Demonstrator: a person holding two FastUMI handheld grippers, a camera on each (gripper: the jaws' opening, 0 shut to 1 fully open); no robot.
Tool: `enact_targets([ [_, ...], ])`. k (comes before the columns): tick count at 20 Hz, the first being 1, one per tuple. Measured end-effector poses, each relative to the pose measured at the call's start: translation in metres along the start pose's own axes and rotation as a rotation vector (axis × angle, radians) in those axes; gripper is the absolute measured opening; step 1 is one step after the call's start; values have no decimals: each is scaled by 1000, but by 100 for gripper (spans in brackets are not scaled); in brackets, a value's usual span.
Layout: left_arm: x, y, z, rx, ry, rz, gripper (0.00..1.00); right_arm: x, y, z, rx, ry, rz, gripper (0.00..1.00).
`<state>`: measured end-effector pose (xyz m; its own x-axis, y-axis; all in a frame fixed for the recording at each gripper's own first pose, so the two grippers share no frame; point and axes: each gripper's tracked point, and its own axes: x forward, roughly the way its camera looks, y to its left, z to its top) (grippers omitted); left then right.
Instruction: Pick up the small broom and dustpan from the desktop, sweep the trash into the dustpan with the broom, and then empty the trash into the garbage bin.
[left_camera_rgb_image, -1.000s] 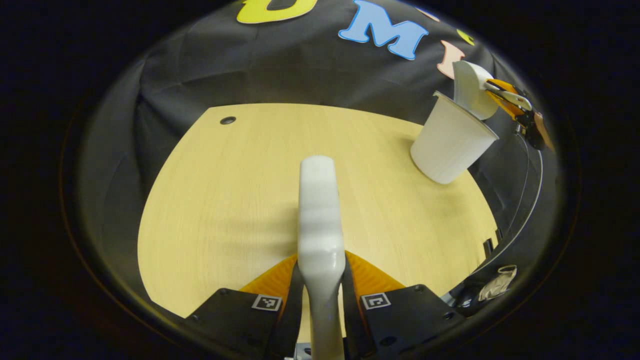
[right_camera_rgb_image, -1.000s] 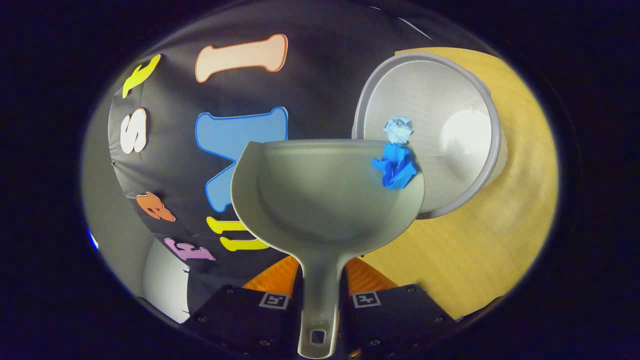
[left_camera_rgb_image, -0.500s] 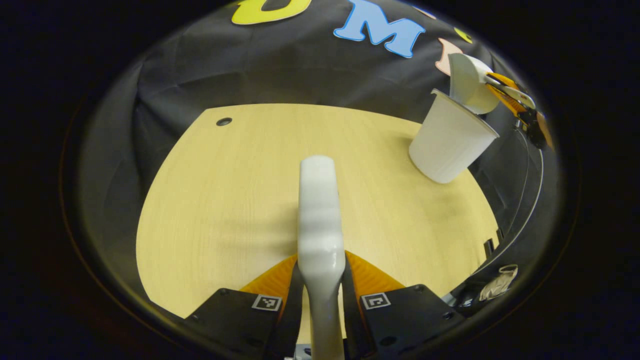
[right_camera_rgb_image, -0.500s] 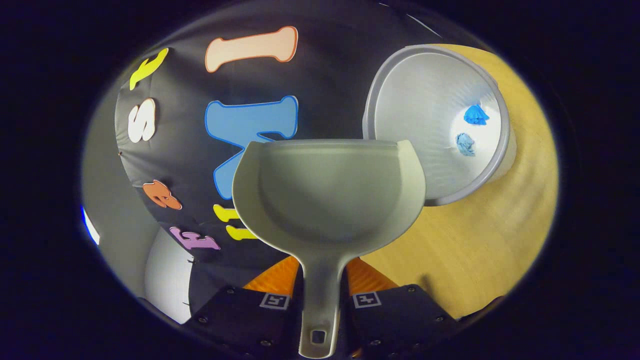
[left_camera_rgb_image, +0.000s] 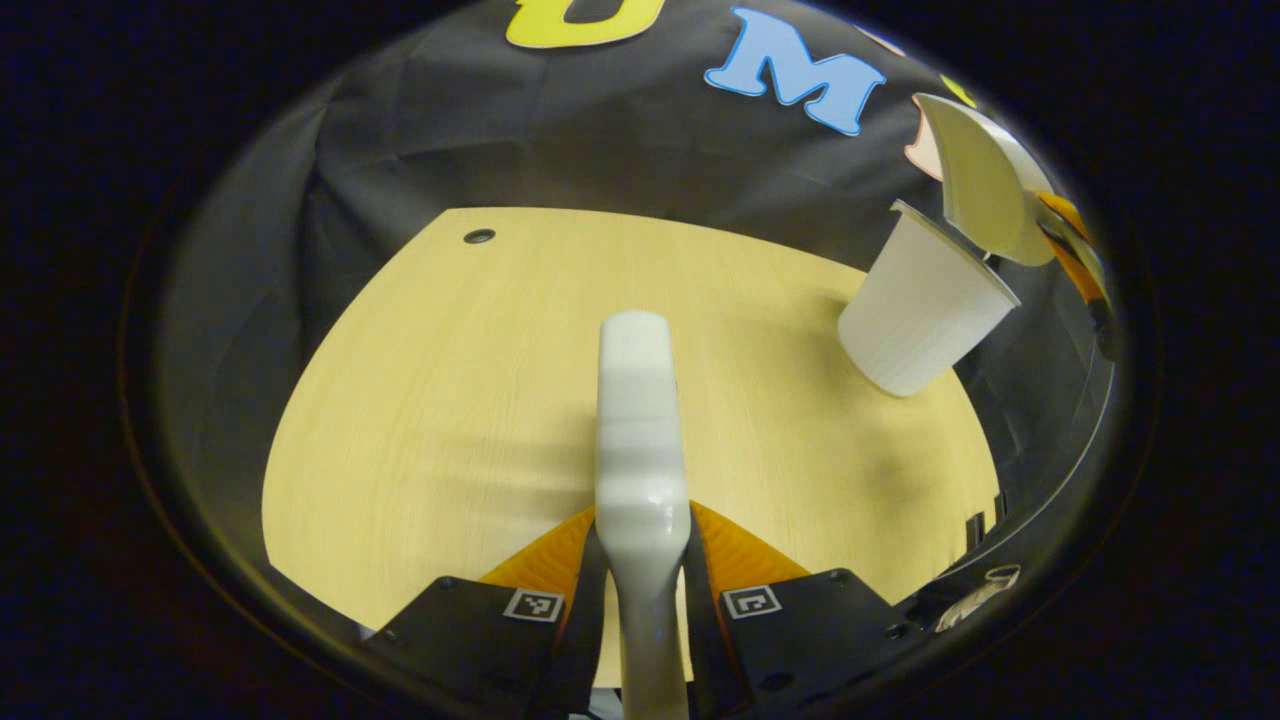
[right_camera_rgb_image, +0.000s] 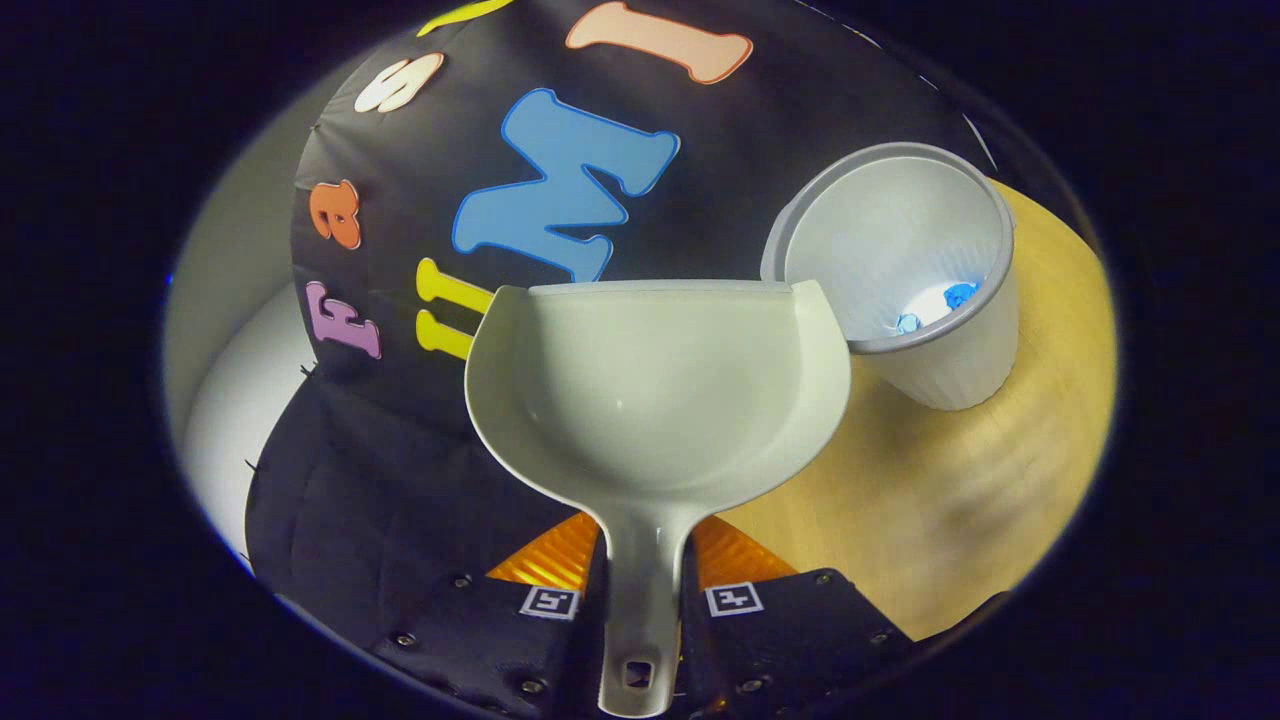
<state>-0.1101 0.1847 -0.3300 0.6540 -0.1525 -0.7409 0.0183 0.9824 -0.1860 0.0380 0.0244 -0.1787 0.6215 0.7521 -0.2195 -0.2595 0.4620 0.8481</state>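
Left gripper (left_camera_rgb_image: 643, 560): both fingers are pressed against the sides of the white plastic broom handle (left_camera_rgb_image: 640, 420), which is held clamped and projects forward over the pale wooden desktop (left_camera_rgb_image: 450, 380); the bristle end of the broom cannot be made out. Beyond the handle, at the far right of the desktop, the white ribbed plastic garbage bin (left_camera_rgb_image: 925, 305) is seen standing near the table edge; just above its rim the pale dustpan (left_camera_rgb_image: 980, 180) is seen edge-on, held by the other gripper. A small dark round hole (left_camera_rgb_image: 479, 237) is noted at the far left corner of the desktop; black cloth hangs behind as the booth wall.

Right gripper (right_camera_rgb_image: 640, 600): fingers are closed on the narrow handle of the pale grey-white plastic dustpan (right_camera_rgb_image: 655, 390), gripped from both sides; the scoop is seen tilted up toward the camera, its hollow bare. To the right of the scoop's rim the garbage bin (right_camera_rgb_image: 940, 370) is seen from above; its near rim is overlapped by the dustpan's corner; whether they touch cannot be told. At the bottom of the bin two small crumpled blue paper scraps (right_camera_rgb_image: 958, 294) are seen lying close together.
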Motion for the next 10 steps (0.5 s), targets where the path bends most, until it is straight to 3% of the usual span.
enact_targets([
  [5,2,2,2,0,5,9,44,5,-17,-44,-222,27,-119,31],
  [7,3,2,4,7,13,0,41,14,-24,-60,-310,26,-184,31],
  [10,8,6,3,22,31,-12,46,23,-51,-81,-446,30,-300,31],
])
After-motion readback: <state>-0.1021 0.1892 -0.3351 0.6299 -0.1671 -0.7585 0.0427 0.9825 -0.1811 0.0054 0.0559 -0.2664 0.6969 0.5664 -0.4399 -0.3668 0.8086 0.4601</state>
